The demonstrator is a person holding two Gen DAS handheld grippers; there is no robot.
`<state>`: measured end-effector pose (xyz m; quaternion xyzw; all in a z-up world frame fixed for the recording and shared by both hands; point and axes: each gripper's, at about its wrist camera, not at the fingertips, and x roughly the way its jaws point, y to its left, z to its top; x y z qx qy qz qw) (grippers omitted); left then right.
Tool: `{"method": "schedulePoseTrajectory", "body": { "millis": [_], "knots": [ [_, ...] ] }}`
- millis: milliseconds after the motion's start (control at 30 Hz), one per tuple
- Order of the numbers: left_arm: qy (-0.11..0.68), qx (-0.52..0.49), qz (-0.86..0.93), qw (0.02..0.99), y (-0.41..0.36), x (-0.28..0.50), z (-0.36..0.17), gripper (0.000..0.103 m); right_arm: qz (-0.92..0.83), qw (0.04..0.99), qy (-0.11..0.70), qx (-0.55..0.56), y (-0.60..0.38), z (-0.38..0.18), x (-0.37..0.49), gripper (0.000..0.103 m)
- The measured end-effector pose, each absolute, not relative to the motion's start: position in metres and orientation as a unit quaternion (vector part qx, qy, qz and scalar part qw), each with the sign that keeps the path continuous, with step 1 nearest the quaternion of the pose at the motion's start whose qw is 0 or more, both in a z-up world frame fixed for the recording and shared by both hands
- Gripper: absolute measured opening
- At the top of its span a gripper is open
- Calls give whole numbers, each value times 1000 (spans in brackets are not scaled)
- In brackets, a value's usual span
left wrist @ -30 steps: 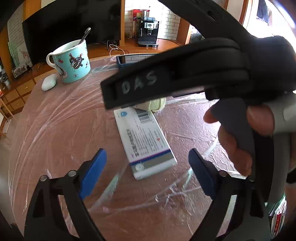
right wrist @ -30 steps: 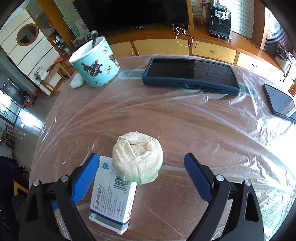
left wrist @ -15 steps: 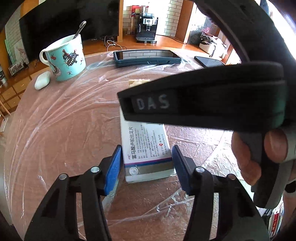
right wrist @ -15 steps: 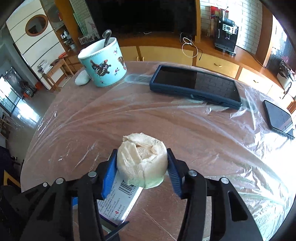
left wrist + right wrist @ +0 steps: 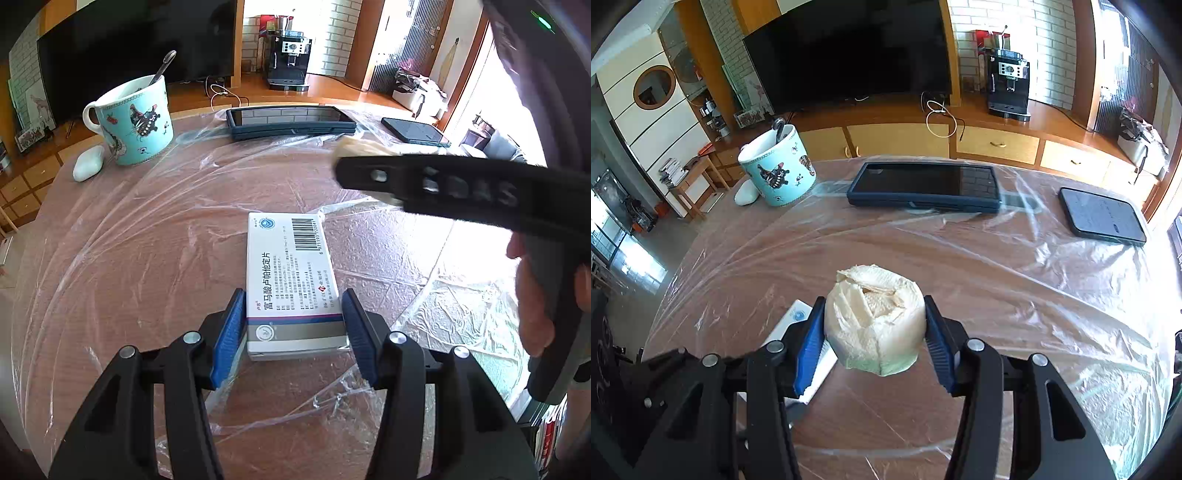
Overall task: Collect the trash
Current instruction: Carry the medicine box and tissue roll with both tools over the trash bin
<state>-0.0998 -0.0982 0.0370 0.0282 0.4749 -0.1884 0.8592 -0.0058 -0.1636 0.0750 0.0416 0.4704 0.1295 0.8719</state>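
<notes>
White rectangular cardboard medicine box (image 5: 293, 284), lying flat on plastic-covered table: vertical blue Chinese title reading 富马酸卢帕他定片; black barcode near far end with digits beginning 6 9711937, remainder unclear; round blue logo at far corner; small red diamond mark among fine print too small to read. Black plastic arm of right gripper (image 5: 443, 192), crossing left wrist view: blurred hand-written silver letters reading "DAS". In right wrist view, only round blue logo on box corner (image 5: 800, 316) showing. No other legible text.
</notes>
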Motion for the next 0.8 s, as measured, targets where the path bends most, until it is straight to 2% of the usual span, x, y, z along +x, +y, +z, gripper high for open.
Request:
{"method": "schedulePoseTrajectory", "body": {
  "millis": [800],
  "knots": [
    [457,28,-203,866,-88,-127,50,53,134,874,467,30,-182,68,-79,50]
  ]
}}
